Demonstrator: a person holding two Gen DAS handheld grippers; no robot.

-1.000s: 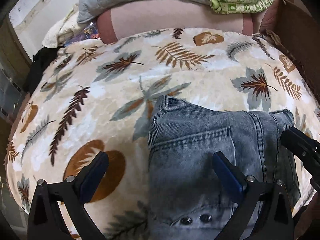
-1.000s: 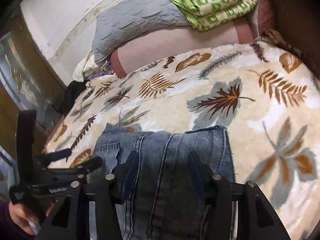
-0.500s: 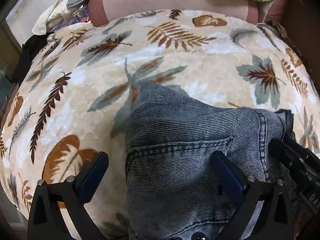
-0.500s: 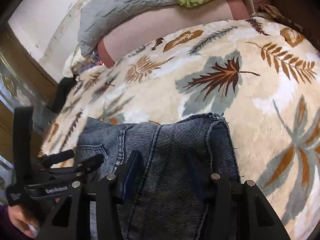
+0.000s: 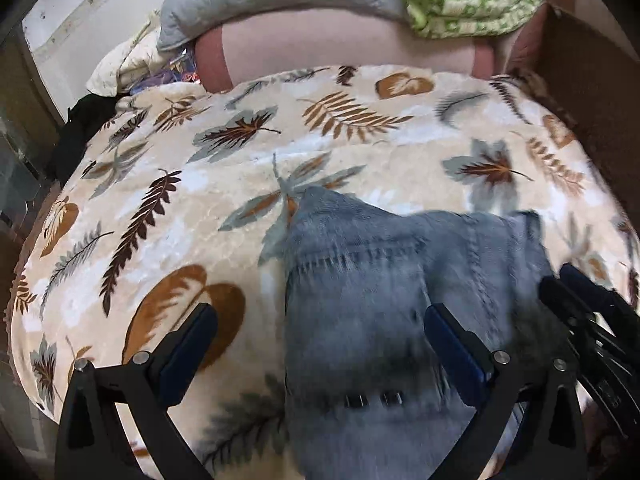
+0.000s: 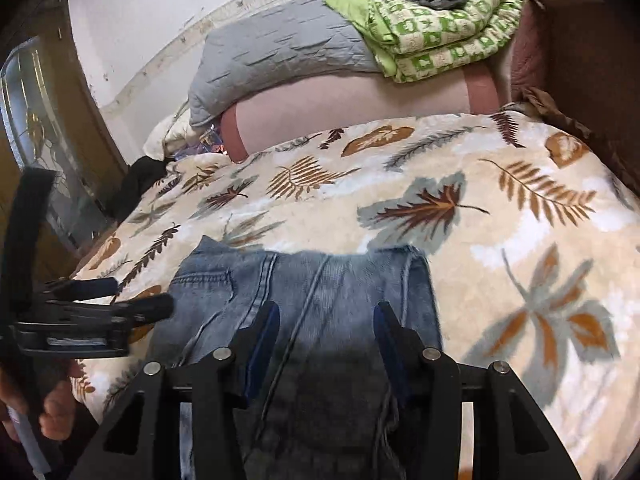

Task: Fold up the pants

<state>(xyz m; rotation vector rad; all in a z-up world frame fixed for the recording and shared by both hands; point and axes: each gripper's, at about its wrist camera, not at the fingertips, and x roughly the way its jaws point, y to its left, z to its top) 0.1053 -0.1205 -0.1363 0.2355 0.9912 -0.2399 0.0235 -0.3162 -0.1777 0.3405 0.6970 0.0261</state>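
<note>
The folded jeans (image 5: 360, 300) lie at the near edge of the bed, on a leaf-print blanket (image 5: 160, 208). In the left wrist view they fill the lower middle, from 6 o'clock up to the centre; their far edge runs roughly level, with a raised corner at about 11 o'clock of the pile. Beyond that edge the blanket lies bare all the way to 12 o'clock, and it is also bare out to 9 o'clock and 3 o'clock. In the right wrist view the jeans (image 6: 312, 292) again sit low and centre, with open blanket (image 6: 520, 240) from 1 to 4 o'clock.

The left gripper (image 5: 320, 328) has its jaws spread wide. One finger hangs over bare blanket at 8 o'clock, the other over the denim at 5 o'clock; whether either one touches the cloth I cannot tell. The right gripper (image 6: 326, 328) has its jaws about half spread, both fingers over the denim with cloth showing between them and no pinch visible. A hand (image 6: 52, 408) at 8 o'clock in the right wrist view holds the left gripper's handle.

At the head of the bed, near 12 o'clock, a pink bolster (image 6: 352, 112) carries a grey quilted pillow (image 6: 280, 52) and a green patterned quilt (image 6: 440, 36). A white wall (image 6: 140, 12) stands behind, and a dark garment (image 6: 140, 180) sits at the bed's 10 o'clock edge.
</note>
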